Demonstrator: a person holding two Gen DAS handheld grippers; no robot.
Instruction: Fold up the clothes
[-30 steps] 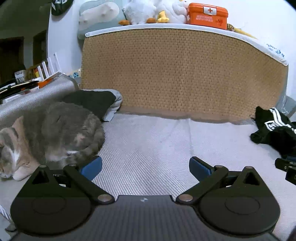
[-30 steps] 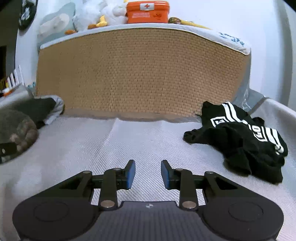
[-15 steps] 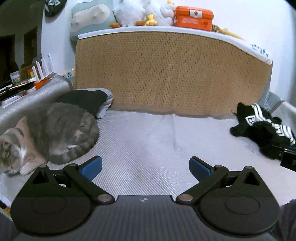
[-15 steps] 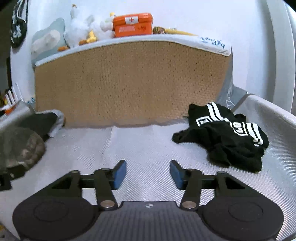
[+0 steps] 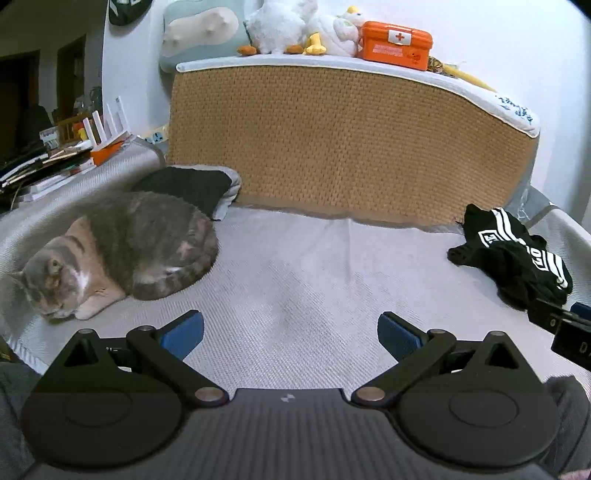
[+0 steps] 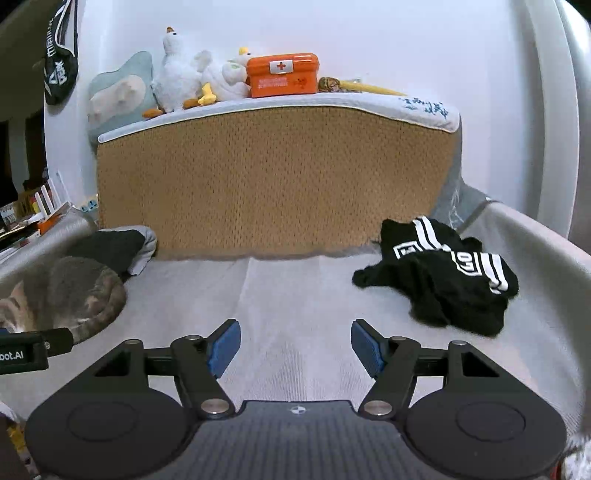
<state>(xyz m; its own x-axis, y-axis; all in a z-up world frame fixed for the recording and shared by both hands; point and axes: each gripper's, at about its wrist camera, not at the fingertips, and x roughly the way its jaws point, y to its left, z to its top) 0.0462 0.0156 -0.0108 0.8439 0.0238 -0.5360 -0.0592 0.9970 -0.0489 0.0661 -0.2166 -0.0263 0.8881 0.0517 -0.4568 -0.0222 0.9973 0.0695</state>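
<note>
A crumpled black garment with white stripes [image 6: 439,280] lies on the grey bed sheet [image 6: 288,295] at the right, also in the left wrist view as the black garment [image 5: 513,258]. My right gripper [image 6: 295,345] hovers above the sheet, left of and nearer than the garment; its jaws are opening and nothing is between them. My left gripper [image 5: 290,332] stands open and empty over the middle of the sheet. Folded dark clothing with a grey edge [image 5: 188,184] rests by the headboard at the left.
A grey and cream cat [image 5: 122,247] lies curled on the sheet at the left. A woven tan headboard [image 5: 347,144] closes the far side, with plush toys [image 5: 288,26] and an orange first-aid box [image 5: 395,44] on top. Books [image 5: 48,166] clutter the left.
Both grippers have pulled back and risen, so more of the bed shows. The right gripper's jaws have spread apart from a narrow gap. The left gripper's jaws stayed wide.
</note>
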